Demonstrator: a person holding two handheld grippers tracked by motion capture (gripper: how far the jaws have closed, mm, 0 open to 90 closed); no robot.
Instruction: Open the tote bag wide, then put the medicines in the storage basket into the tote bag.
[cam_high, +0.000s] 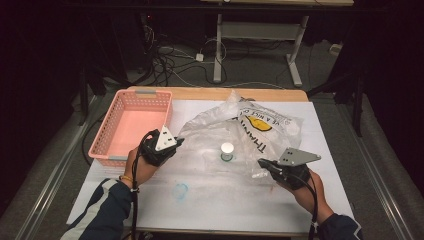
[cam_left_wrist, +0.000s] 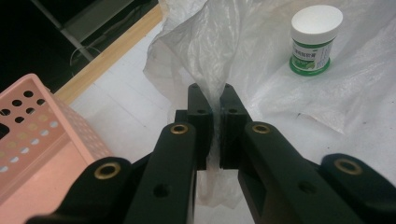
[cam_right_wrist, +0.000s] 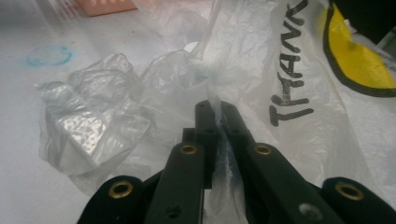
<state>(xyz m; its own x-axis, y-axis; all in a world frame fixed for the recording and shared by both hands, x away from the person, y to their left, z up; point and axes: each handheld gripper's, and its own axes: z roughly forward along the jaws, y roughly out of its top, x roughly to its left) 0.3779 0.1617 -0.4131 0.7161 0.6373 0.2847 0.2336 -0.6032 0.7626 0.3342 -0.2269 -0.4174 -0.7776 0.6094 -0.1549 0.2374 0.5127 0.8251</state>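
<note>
— Left gripper?
— Jaws pinched tight on the bag, gripping its film at the 9 o'clock edge, seen up close as a fold caught between the pads.
— Right gripper?
— Jaws clamped likewise on the bag, a thin strip of film nipped at the 4 o'clock edge.
— Bag itself?
— Spread over the middle of the worktop, print facing up toward 1 o'clock.
— Jar?
— Upright under the clear film, white lid, between both grippers.
— Basket?
— At 10 o'clock, just beside the left gripper.
</note>
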